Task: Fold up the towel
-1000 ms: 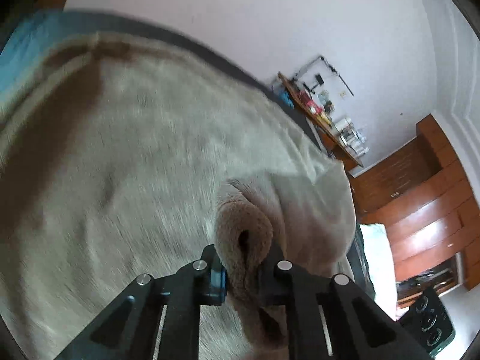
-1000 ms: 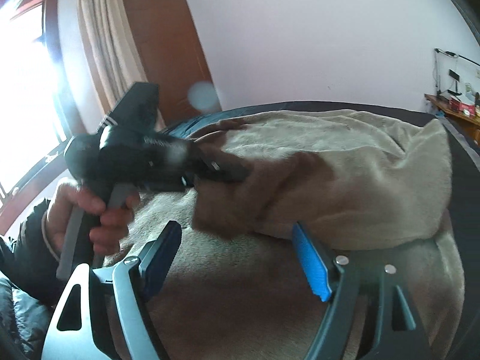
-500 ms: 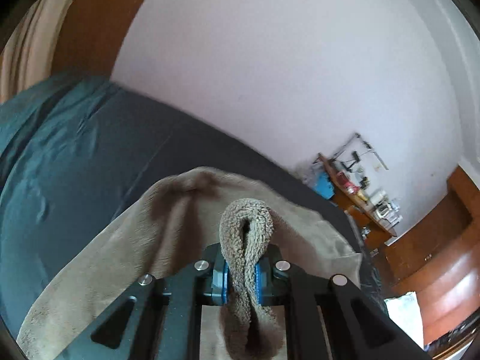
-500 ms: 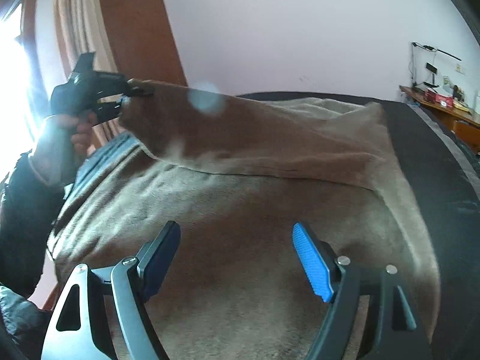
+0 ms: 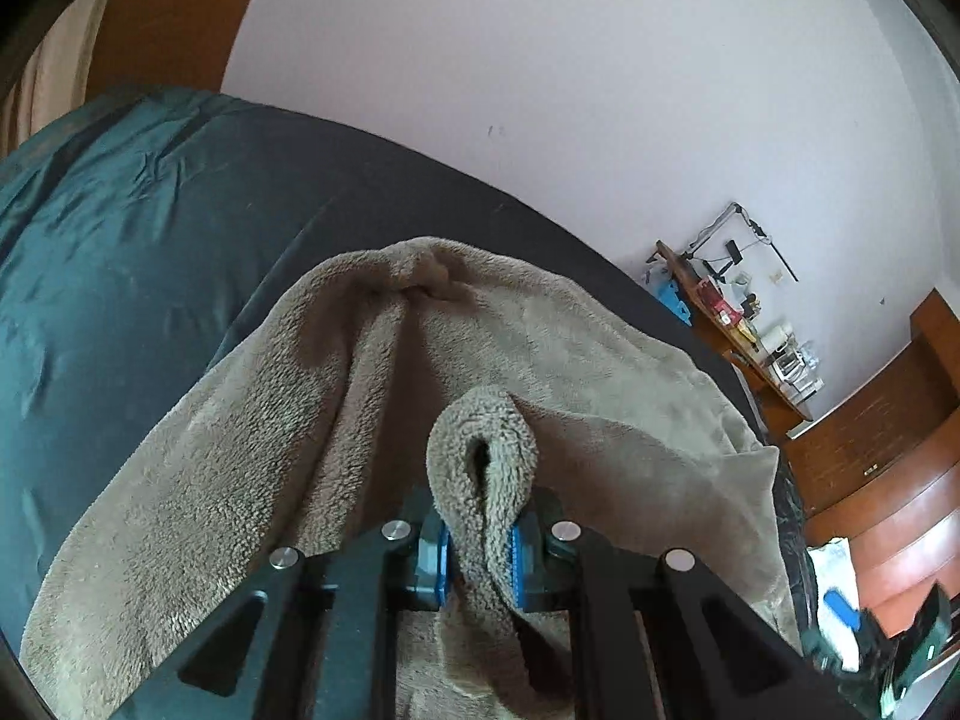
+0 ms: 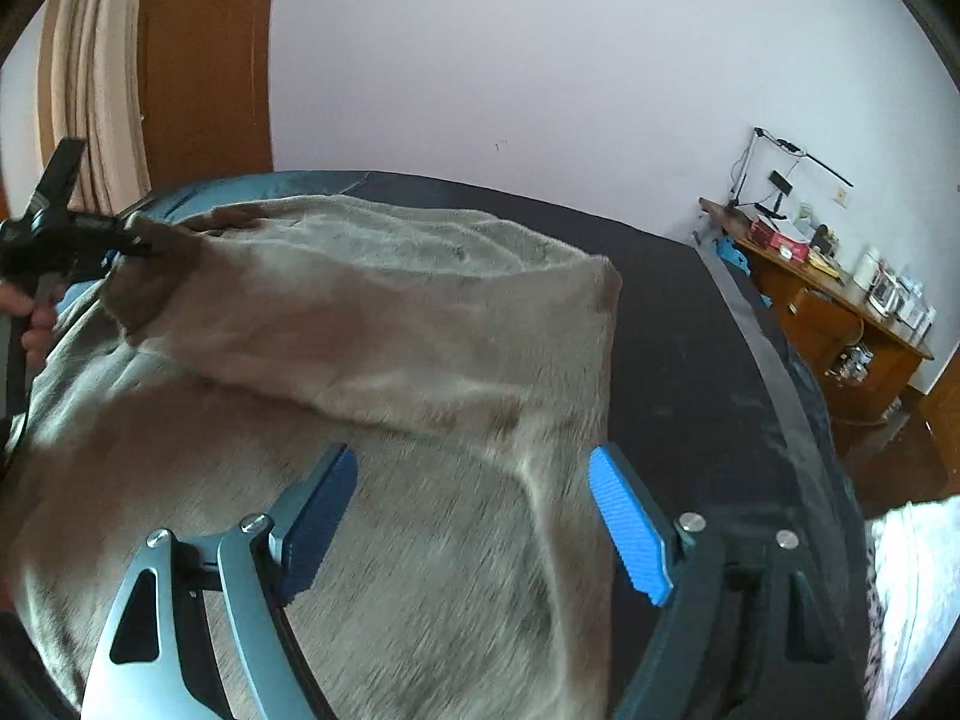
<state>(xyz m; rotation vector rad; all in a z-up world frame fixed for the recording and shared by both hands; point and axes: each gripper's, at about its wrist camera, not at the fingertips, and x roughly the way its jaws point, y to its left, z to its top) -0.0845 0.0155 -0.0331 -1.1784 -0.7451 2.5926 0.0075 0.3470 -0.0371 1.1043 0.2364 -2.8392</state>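
Bed, dark cover, takes up most of both views; desk w/ clutter sits well off by the far wall. Beige towel lies spread on the bed, one edge lifted and doubled back over the rest.

Change vs a sec ago: the raised flap was bunched close in front of the right cam; now it's stretched out flat toward the left side of that view, carried across by the left gripper. Means the fold is mid-way, flap not yet laid down.

Left gripper's fingers are clamped tight on a pinched loop of towel corner. Right gripper hovers above the lower layer, jaws wide apart, nothing betw. them, pads clear of fabric.
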